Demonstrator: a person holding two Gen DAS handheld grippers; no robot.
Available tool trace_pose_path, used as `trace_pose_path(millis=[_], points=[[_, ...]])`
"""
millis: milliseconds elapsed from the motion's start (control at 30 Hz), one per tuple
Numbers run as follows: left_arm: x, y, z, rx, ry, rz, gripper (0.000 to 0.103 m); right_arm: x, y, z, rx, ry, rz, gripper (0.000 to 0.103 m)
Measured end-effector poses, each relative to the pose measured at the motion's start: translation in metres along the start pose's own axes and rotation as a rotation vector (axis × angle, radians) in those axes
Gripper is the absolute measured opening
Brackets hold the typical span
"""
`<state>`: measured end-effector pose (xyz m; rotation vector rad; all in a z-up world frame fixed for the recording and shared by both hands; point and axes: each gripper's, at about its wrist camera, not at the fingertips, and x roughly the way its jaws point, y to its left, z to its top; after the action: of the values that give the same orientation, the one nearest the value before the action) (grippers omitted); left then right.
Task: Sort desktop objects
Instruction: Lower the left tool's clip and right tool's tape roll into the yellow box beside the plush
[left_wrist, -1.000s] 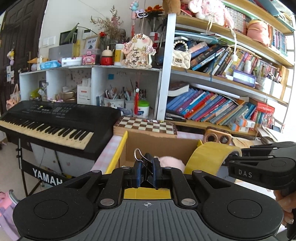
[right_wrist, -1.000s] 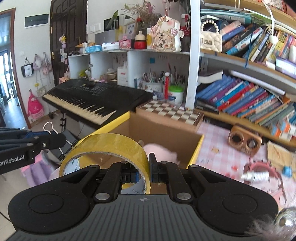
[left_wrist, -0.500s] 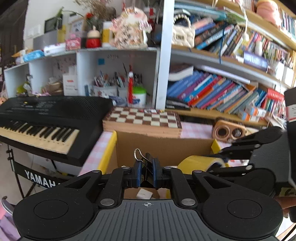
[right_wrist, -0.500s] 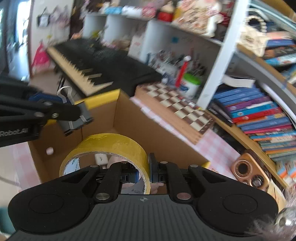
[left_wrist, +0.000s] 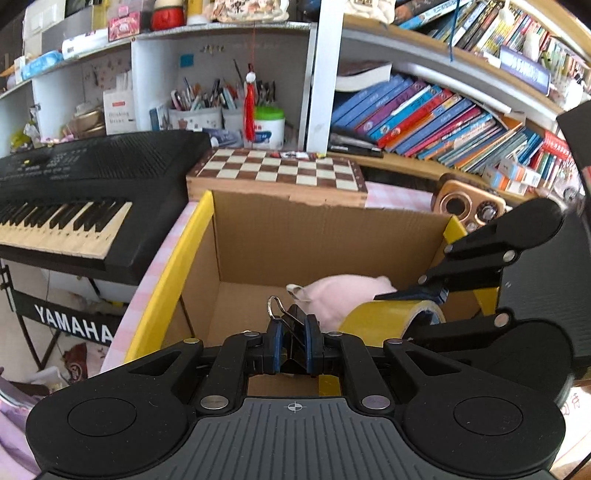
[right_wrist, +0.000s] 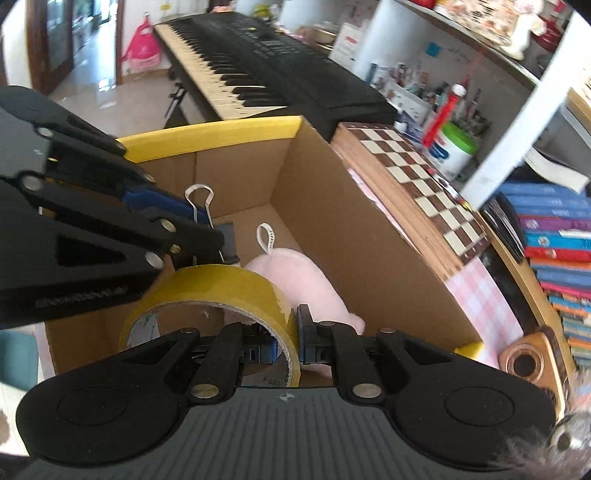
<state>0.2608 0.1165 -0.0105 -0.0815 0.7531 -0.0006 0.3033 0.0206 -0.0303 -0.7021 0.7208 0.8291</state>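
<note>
Left tongs (left_wrist: 293, 345) clamped on binder clip (left_wrist: 291, 328), right tongs (right_wrist: 287, 341) on yellow tape roll (right_wrist: 210, 295), both over cardboard box (left_wrist: 325, 236). Pink plush (right_wrist: 295, 280) already inside; these two not yet dropped.

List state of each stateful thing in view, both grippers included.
left gripper: shut on binder clip, over the box
right gripper: shut on yellow tape roll, over the box
cardboard box: open-topped
pink plush toy: lying inside the box
chessboard case: closed, behind the box
</note>
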Motion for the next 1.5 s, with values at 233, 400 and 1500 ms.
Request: trace_pose_path(millis=[233,400,1500], points=[[0.009,0.003,-0.003,-0.004,0.039,0.001,0.011,0.008,0.004,0.006,-0.059,-0.003,0.007,0.011],[0.015,0.008,-0.005,-0.024,0.057,0.013,0.011,0.014,0.008,0.013,-0.109,-0.006,0.000,0.013],[0.027,0.021,-0.014,-0.002,0.137,-0.016,0.012,0.021,0.026,0.011,-0.194,-0.039,0.007,0.025]])
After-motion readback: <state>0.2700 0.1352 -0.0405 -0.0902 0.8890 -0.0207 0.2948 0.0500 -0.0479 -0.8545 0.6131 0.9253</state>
